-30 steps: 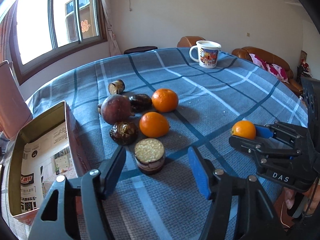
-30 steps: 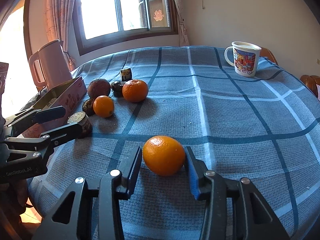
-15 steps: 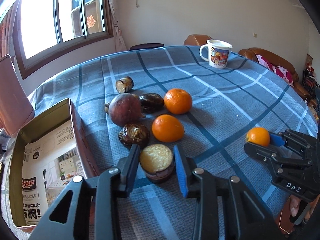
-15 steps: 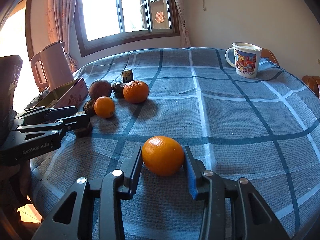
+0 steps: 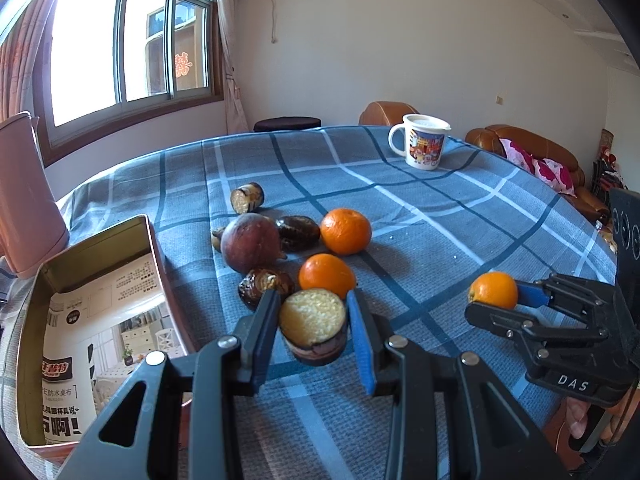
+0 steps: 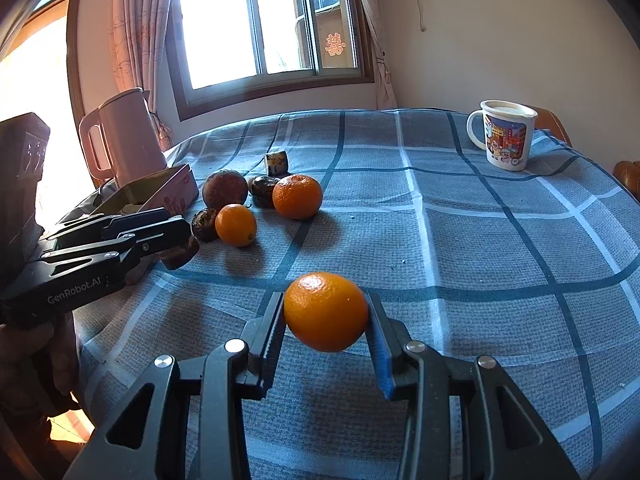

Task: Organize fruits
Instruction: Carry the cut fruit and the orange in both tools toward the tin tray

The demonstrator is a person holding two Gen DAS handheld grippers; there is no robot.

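While "GenRobot.AI" marks the left gripper, the right gripper reads "DAS".

"DAS" on right gripper; "GenRobot.AI", left gripper

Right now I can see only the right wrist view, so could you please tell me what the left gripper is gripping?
Observer: The left gripper is shut on a cut piece with dark skin and a yellow grainy face.
Operator: Thank you. My right gripper has its orange. Is there any fruit in the tin?
Observer: No, the tin holds only a printed paper sheet.
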